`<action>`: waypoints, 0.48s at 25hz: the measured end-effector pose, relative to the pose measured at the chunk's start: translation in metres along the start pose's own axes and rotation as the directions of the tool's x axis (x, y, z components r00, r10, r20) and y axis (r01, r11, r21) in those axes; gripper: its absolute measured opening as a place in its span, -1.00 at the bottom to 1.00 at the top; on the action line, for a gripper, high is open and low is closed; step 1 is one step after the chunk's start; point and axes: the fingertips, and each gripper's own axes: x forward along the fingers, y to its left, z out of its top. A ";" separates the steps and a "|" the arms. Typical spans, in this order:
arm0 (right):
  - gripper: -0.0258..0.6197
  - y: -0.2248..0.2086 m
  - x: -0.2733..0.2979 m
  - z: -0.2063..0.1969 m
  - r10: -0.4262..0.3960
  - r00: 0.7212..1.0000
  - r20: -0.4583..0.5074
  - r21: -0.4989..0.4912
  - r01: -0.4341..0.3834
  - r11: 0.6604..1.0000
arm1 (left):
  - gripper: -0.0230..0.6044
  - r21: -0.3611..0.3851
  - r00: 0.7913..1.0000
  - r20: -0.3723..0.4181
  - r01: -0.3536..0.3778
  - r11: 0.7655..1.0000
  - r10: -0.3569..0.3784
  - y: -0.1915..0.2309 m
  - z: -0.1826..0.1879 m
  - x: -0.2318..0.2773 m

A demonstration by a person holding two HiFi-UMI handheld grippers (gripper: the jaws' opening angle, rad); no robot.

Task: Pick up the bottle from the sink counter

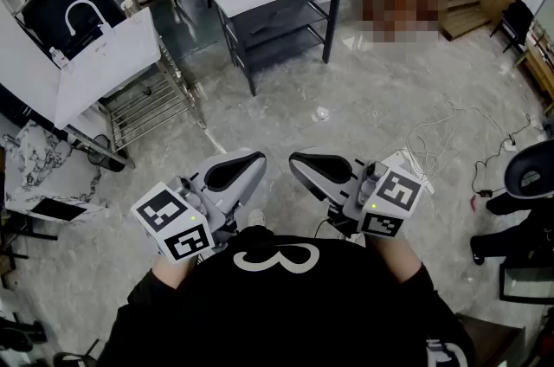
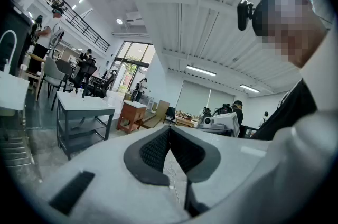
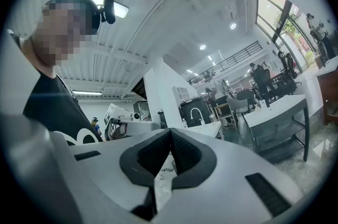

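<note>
Standing on sink counter, bottle, far from left gripper

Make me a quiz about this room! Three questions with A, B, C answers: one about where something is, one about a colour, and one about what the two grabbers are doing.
1. Where is the sink counter in the head view?
A. upper left
B. lower right
C. bottom middle

2. What colour is the faucet on it?
A. red
B. white
C. green

3. How do the jaws of the left gripper and the right gripper stand?
A. both wide apart
B. both shut and empty
C. one open, one shut

Answers:
1 A: the counter stands at the upper left of the head view.
2 B: the faucet is a white arch against the black panel behind it.
3 B: in each gripper view the dark pads meet with nothing between them.
</note>
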 end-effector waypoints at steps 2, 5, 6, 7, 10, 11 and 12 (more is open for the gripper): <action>-0.88 -0.001 -0.002 0.002 -0.002 1.000 0.001 -0.006 0.002 1.000 | -0.88 0.003 1.000 -0.002 0.001 1.000 -0.001 -0.001 0.001 0.003; -0.88 -0.005 -0.004 0.003 -0.009 1.000 0.001 -0.010 0.009 1.000 | -0.88 0.010 1.000 0.001 -0.008 1.000 0.008 0.000 0.000 0.004; -0.88 -0.006 -0.004 0.001 -0.013 1.000 -0.001 -0.008 0.013 1.000 | -0.88 0.012 1.000 0.003 -0.018 1.000 0.018 0.003 -0.001 0.004; -0.88 -0.009 -0.004 0.000 -0.020 1.000 -0.005 -0.005 0.020 1.000 | -0.88 0.013 0.999 0.001 -0.032 0.999 0.032 0.006 -0.003 0.003; -0.88 -0.017 -0.007 -0.003 -0.051 0.999 -0.018 0.007 0.051 0.999 | -0.88 0.027 0.998 -0.007 -0.069 0.997 0.069 0.013 -0.005 0.003; -0.88 -0.019 -0.009 -0.003 -0.058 0.998 -0.018 0.012 0.058 0.998 | -0.88 0.034 0.997 -0.005 -0.071 0.997 0.071 0.014 -0.004 0.003; -0.88 -0.021 -0.010 -0.002 -0.061 0.998 -0.014 0.018 0.061 0.998 | -0.88 0.036 0.997 -0.002 -0.072 0.997 0.072 0.013 -0.003 0.003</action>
